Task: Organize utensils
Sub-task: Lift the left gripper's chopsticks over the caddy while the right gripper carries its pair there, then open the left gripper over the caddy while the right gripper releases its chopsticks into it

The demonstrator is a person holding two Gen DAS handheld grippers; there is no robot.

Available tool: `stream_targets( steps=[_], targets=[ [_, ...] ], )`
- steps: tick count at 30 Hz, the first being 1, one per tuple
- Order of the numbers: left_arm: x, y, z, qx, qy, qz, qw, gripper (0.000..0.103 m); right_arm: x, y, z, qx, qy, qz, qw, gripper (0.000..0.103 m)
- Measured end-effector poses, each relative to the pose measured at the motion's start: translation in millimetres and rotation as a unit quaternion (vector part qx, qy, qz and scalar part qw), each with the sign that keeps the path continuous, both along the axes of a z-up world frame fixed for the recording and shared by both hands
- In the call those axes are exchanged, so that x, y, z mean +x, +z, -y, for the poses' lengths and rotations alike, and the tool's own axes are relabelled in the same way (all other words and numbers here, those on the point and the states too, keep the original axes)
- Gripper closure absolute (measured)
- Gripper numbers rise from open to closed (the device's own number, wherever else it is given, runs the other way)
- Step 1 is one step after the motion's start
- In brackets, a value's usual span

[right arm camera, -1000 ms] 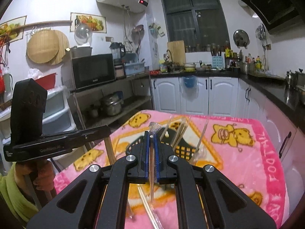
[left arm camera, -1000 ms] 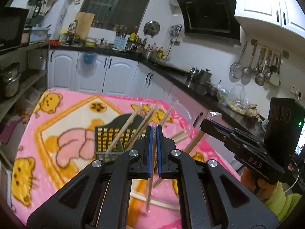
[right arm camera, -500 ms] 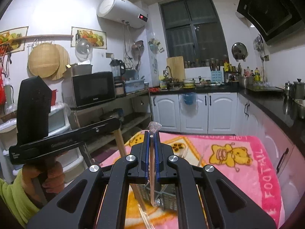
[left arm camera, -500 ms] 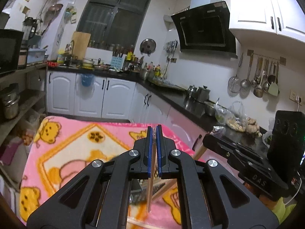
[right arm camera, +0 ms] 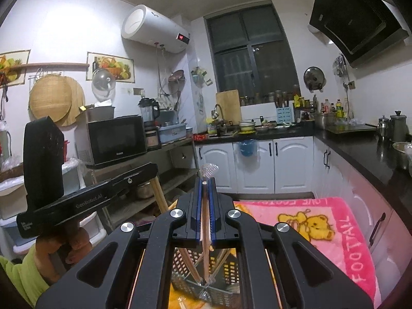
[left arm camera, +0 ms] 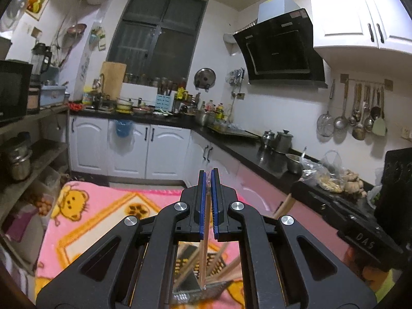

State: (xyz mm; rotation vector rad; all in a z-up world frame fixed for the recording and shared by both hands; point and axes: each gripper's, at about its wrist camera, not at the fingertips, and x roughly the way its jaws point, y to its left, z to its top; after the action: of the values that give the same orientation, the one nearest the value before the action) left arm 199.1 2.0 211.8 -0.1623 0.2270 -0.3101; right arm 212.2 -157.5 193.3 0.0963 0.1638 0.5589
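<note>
Both tongs are clenched, each on one chopstick, and both are held up above the basket, so the step in hand looks like carrying the sticks to the basket and dropping them in

In the left wrist view the left tongs point(left arm camera: 208, 177) sit at centre frame, blue pads pinching a wooden chopstick point(left arm camera: 204, 252) that hangs down to the lower centre, its tip just over the basket point(left arm camera: 206, 292) at the bottom edge. A few other sticks already lean inside that basket. The right tongs point(left arm camera: 298, 188) show at the right of this frame with their own stick slanting below

In the right wrist view the right tongs point(right arm camera: 205, 180) grip a stick point(right arm camera: 205, 237) with a clear knobbed cap point(right arm camera: 208, 171) poking out above the pads; its lower end points into the basket point(right arm camera: 226, 270) at lower centre. The left tongs point(right arm camera: 152, 167) appear at mid left, held by a hand point(right arm camera: 64, 247) in a green sleeve

The basket stands on the pink bear blanket point(right arm camera: 322, 221) over the desk

Next move, as I judge it: lower each stick until its tip is inside the basket rim, then release the pads. The mesh openings and the leaning sticks could catch a tip, so the descent wants to be straight and upright
</note>
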Motion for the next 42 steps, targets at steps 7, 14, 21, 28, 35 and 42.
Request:
stream_targets(
  steps=[7, 14, 21, 28, 35, 42],
  targets=[
    [22.1, -16.5, -4.9, -0.008, 0.014, -0.014, 0.9998, 0.101, 17.0, -11.2, -0.2, -0.009, -0.029, 0.012, 0.999, 0.098],
    [32.4, -33.4, -2.6, -0.006, 0.015, -0.025, 0.9996, 0.101, 39.6, -32.7, -2.8, -0.006, -0.032, -0.011, 0.999, 0.098],
    [37.3, -51.4, 2.4, -0.001, 0.01, -0.034, 0.9994, 0.101, 54.7, -53.1, -10.6, -0.011, -0.033, -0.028, 0.999, 0.098],
    [43.4, -71.1, 6.4, 0.002, 0.003, -0.053, 0.9986, 0.101, 67.2, -71.5, -14.3, -0.01, -0.035, -0.049, 0.998, 0.098],
    [47.8, -90.5, 8.4, 0.007, -0.002, -0.076, 0.9971, 0.101, 77.1, -87.9, -17.7, -0.009, -0.037, -0.072, 0.997, 0.098],
    [50.3, -104.6, 6.1, 0.006, -0.004, -0.092, 0.9957, 0.101, 81.8, -97.7, -16.5, -0.003, -0.037, -0.085, 0.996, 0.098]
  ],
)
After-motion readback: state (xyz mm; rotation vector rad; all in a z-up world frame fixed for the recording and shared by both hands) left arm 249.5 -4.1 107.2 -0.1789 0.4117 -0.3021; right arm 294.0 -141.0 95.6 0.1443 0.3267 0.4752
